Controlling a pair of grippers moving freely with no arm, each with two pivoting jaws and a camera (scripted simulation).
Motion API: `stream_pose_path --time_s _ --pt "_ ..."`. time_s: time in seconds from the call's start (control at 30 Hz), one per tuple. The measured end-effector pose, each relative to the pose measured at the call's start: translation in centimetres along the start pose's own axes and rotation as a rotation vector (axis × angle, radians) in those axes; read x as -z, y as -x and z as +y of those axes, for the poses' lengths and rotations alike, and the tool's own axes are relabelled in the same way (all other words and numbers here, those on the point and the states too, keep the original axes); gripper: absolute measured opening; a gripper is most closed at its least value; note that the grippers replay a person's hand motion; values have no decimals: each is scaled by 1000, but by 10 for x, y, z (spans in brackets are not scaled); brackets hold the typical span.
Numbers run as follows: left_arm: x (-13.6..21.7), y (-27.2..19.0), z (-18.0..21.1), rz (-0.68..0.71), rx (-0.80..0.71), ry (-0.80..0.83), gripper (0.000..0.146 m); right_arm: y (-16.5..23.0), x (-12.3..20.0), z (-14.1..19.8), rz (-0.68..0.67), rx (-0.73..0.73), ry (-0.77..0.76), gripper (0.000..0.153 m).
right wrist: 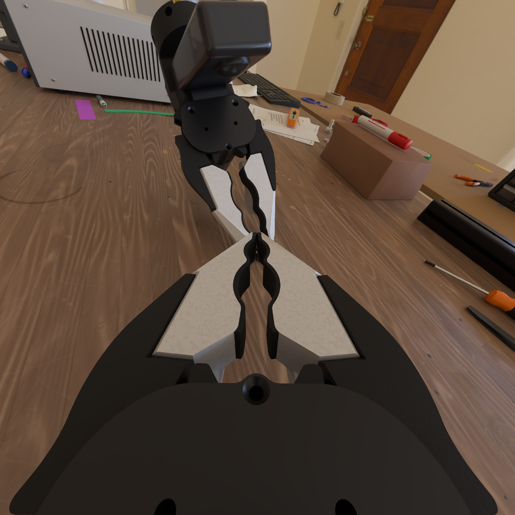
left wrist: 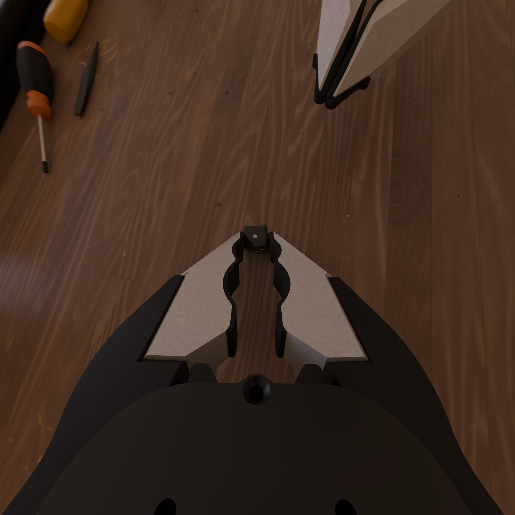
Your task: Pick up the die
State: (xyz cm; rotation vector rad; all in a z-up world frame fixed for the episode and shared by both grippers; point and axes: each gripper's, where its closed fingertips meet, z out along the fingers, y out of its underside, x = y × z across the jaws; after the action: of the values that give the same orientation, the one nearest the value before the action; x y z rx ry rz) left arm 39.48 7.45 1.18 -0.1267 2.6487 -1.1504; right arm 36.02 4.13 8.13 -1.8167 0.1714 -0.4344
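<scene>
I see the wooden counter filling my left wrist view, its brown planks running far ahead. In the right wrist view a large grey cabinet with vent slots stands at the far left of the counter, and a brown cardboard box sits at the far right with a red and white marker lying on top of it. A black keyboard lies beyond that, near some sheets of paper.

My left claw is clamped on the die, its two tips pressed against the die's left and right sides. I can see the same claw across the counter in the right wrist view, angled down with its tips low. My right claw has its tips drawn together with nothing I can make out between them; in the left wrist view it hangs at the far right, well apart from the die.

At the far left of the left wrist view lie a screwdriver with an orange and black handle, a yellow handle beyond it, and a thin dark blade just right of the screwdriver.

The die is small and black with pale dots, held at the very tips of my left claw.
</scene>
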Motion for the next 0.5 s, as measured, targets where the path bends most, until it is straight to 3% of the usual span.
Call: stream_pose_path --time_s 0.3,0.5 --pt "23 28 -26 -157 48 -240 18 0 0 0 5 5 0 0" --pt "34 40 -31 -169 135 -326 18 -2 0 0 11 3 -3 0"
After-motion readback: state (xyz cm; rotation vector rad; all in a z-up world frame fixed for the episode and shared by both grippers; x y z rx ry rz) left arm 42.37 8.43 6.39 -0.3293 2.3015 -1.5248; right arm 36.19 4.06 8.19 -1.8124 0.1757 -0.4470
